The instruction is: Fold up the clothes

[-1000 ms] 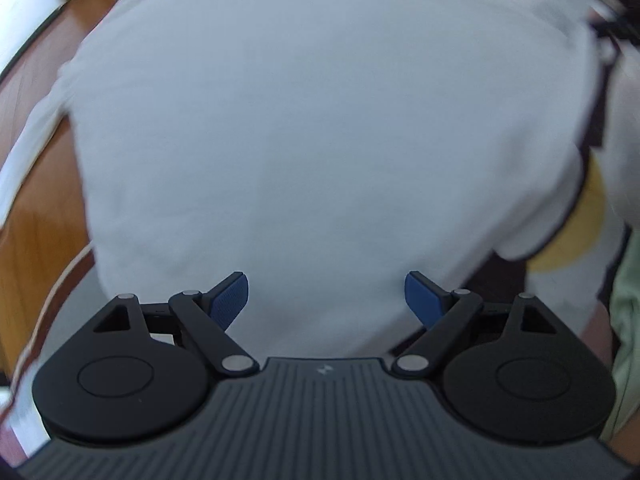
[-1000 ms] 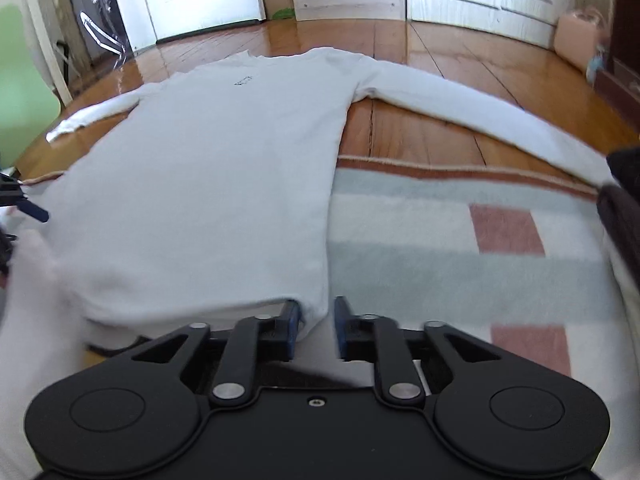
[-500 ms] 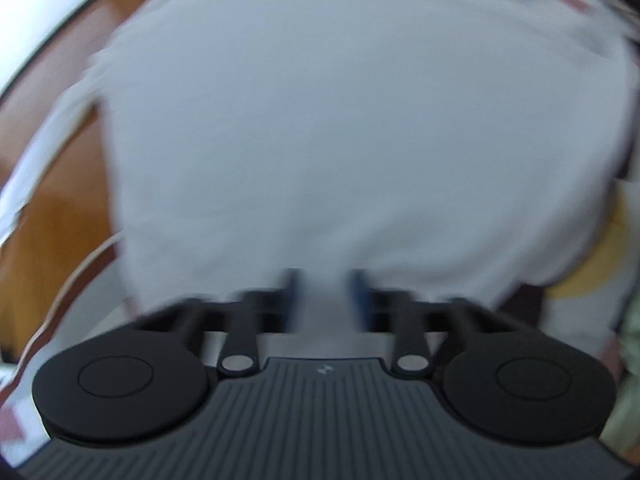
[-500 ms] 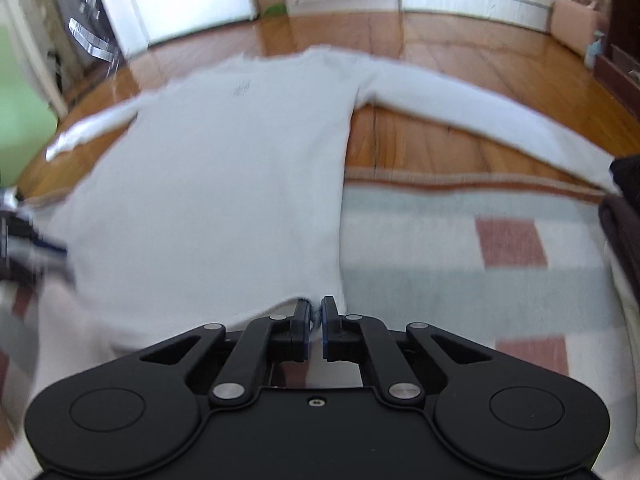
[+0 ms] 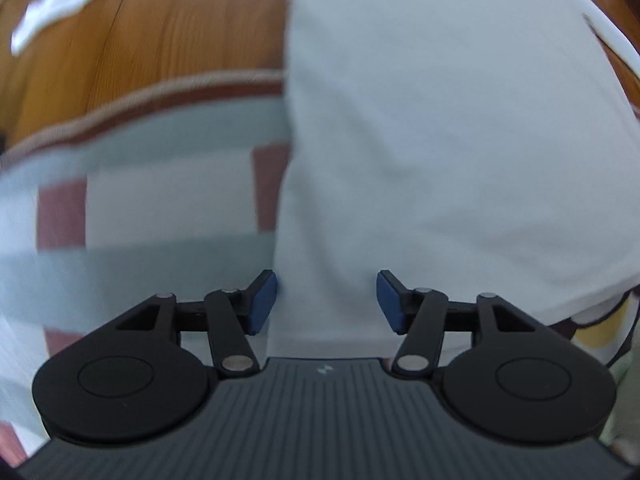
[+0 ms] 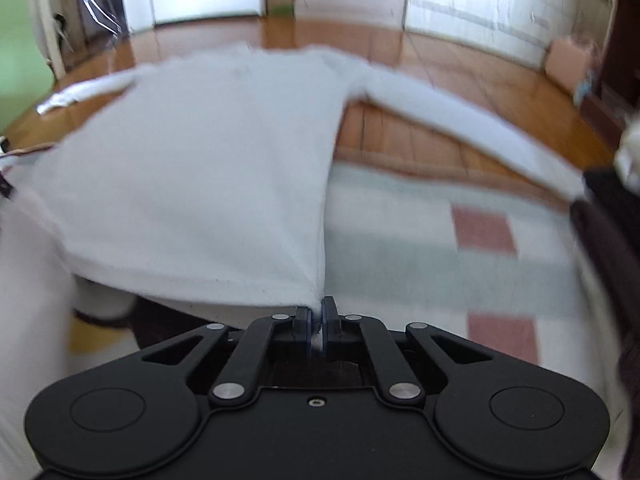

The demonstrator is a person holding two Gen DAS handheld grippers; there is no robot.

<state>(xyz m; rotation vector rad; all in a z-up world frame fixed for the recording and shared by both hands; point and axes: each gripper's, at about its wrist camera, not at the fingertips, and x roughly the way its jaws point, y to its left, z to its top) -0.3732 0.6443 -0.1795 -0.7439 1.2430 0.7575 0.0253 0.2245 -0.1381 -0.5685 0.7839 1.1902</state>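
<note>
Left wrist view: we see the left gripper [image 5: 326, 300] with its jaws spread wide, straddling the near hem of the white long-sleeved shirt [image 5: 440, 140] without clamping it. The shirt lies over the checked rug [image 5: 160, 200] and wooden floor [image 5: 160, 32].

Right wrist view: we see the right gripper [image 6: 317, 326] pinching the shirt's lower corner, which is raised.

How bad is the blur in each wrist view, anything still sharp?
Left wrist view: the white long-sleeved shirt and checked rug are smeared by motion; only the open left gripper is crisp. Right wrist view: shirt edges, wooden floor and cabinets are soft; the right gripper, shut on the hem, is sharp.
</note>
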